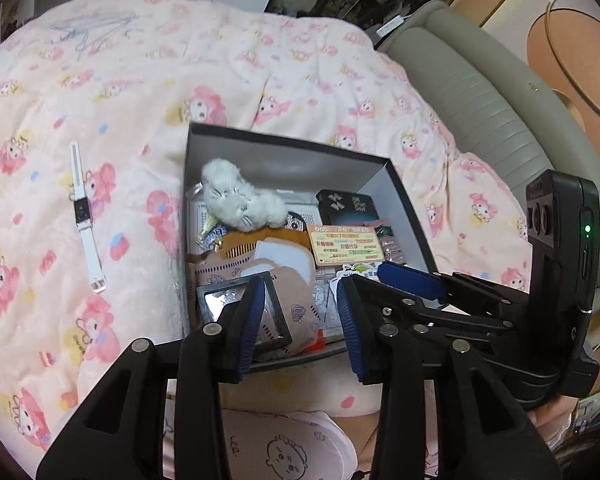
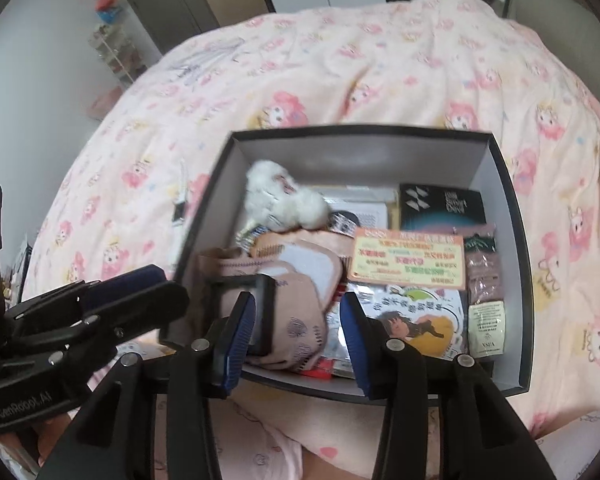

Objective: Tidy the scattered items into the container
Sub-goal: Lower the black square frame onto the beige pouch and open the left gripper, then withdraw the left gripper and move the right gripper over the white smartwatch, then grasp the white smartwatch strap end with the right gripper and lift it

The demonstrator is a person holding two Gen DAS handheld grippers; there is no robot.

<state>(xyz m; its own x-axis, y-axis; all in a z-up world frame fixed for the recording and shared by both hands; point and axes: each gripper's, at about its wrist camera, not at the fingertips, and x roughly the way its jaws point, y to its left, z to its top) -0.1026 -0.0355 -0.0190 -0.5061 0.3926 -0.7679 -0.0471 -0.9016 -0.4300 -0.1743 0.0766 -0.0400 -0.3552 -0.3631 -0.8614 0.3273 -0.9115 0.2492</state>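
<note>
Lying on the bedspread [image 1: 112, 92] well left of the box [image 1: 384, 168], the white watch [image 1: 85, 216] is pointing its strap away from the person. Left gripper [image 1: 298, 320] (nearer) and right gripper [image 2: 298, 338] are both hanging wide, holding nothing.

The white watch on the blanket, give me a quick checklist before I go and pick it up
1. Watch still outside the box: ok, it lies flat on the pink blanket, to the left of the box.
2. Left gripper free: ok, fingers apart, nothing between them.
3. Right gripper free: ok, fingers apart, nothing between them.
4. Path to the watch: ok, only bare blanket around it in the left wrist view.
5. Room in the box: cannot tell; the white plush, a comb and cards already cover the floor.
6. Strap lying loose enough to pinch: cannot tell.
</note>
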